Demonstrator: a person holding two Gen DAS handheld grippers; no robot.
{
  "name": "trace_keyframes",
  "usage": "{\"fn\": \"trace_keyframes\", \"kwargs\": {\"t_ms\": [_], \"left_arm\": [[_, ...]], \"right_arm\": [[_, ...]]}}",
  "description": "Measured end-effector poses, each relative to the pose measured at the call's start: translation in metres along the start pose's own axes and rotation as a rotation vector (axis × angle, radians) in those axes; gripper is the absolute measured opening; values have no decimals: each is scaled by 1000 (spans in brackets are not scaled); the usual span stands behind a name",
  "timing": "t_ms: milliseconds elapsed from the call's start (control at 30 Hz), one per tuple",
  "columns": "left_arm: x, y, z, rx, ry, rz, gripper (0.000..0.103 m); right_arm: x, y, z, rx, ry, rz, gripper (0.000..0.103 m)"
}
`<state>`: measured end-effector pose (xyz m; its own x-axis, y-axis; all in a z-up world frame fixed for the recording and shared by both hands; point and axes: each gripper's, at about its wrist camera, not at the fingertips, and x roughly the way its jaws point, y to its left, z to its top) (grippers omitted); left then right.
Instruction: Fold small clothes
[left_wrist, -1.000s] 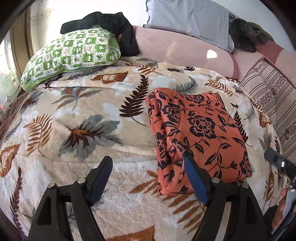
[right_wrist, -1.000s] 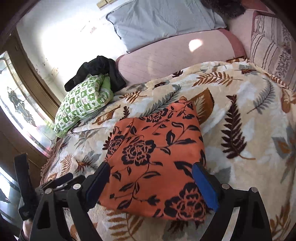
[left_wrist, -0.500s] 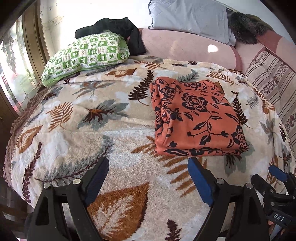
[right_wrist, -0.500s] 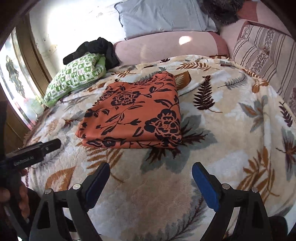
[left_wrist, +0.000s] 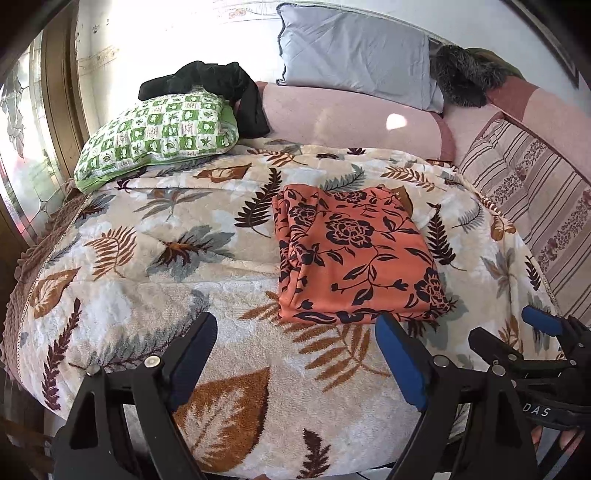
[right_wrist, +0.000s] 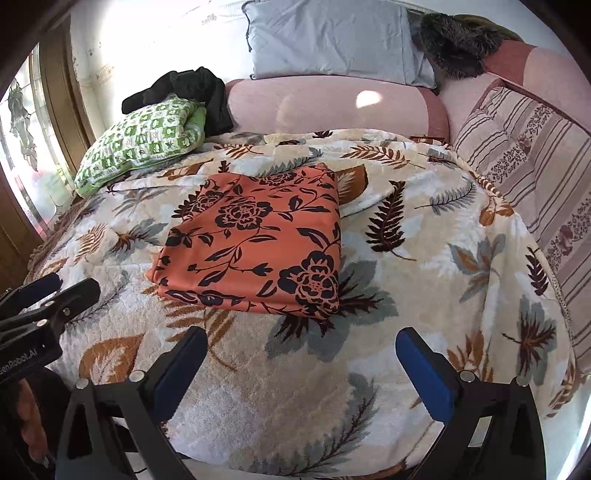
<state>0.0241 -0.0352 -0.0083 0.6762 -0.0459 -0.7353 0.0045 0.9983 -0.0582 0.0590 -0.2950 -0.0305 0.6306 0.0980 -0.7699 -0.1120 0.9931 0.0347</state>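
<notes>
The orange cloth with a black flower print (left_wrist: 354, 254) lies folded into a flat rectangle on the bed, just ahead of both sets of jaws and touching neither. The left gripper (left_wrist: 295, 354) stands wide and empty; the right gripper's (right_wrist: 301, 363) jaws are opening, nothing between them. The left view shows the cloth's bunched folded edge. A leaf-patterned fleece blanket (right_wrist: 424, 280) covers the bed.

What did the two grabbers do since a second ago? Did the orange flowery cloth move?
Both pulled back from the orange cloth. The left gripper and right gripper, whose fingers were over its near edge, now hang above bare blanket, holding nothing; the right one's jaws are opening wider. The cloth stayed folded in place, and so did the green pillow.
</notes>
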Motion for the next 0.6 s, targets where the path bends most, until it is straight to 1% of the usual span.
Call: {"fn": "trace_keyframes", "kwargs": {"t_ms": [33,67,100,167,233,300,500,600], "left_arm": [[-2,1,1,-2,-7,-3,93],[-3,1,3,-3,-15,-3,99],[-5,2,4,-3,-26,-2,100],[-7,4,6,-5,-56,4,101],[-6,6,9,-6,-65,24,101],[-2,9,12,-13,-49,40,101],[9,14,17,-17,-34,51,101],[14,12,20,-13,-21,43,101]], "right_arm": [[0,2,1,-7,5,-2,103],[0,4,2,-15,9,-6,103],[1,6,2,-22,14,-12,103],[1,8,4,-30,19,-19,103],[1,10,6,-31,21,-29,103],[2,10,9,-30,24,-31,103],[5,12,15,-42,15,-46,103],[8,12,19,-37,16,-49,103]]}}
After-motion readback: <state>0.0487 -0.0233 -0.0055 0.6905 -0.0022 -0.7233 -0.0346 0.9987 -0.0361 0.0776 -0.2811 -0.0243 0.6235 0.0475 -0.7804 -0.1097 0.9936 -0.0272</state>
